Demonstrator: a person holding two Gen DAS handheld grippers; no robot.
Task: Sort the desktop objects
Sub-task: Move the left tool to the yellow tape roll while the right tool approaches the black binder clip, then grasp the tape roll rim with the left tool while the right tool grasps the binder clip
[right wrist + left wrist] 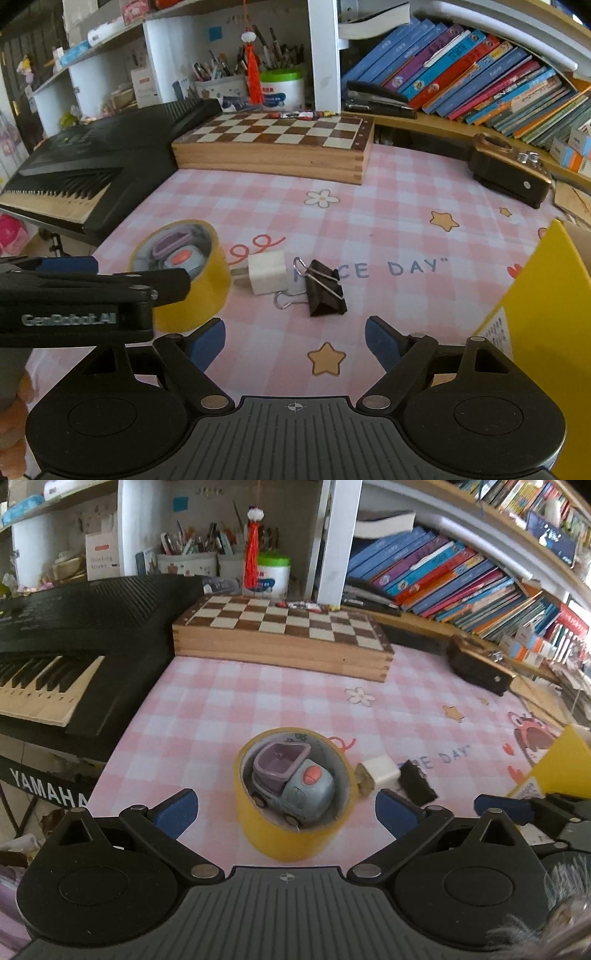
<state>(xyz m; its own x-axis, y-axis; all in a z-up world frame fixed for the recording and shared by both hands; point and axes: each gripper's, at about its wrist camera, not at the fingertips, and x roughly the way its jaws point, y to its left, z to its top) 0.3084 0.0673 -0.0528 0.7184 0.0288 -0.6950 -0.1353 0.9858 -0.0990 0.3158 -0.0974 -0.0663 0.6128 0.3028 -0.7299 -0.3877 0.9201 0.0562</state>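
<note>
1. Sorting looks barely begun: every loose item lies on the bench (388,221), none inside the yellow box (546,314) at the right edge.
2. The tape roll (295,834) stands on the pink checked cloth with the toy truck (291,782) nested in its core; the white charger (266,272) sits just beside it, and the binder clip (325,291) is next to the charger.
3. The left gripper (284,812) has its jaws spread wide on either side of the roll, not touching it.
4. The right gripper (295,343) is likewise wide open and empty, near the clip.
5. All four items remain to be sorted.
</note>
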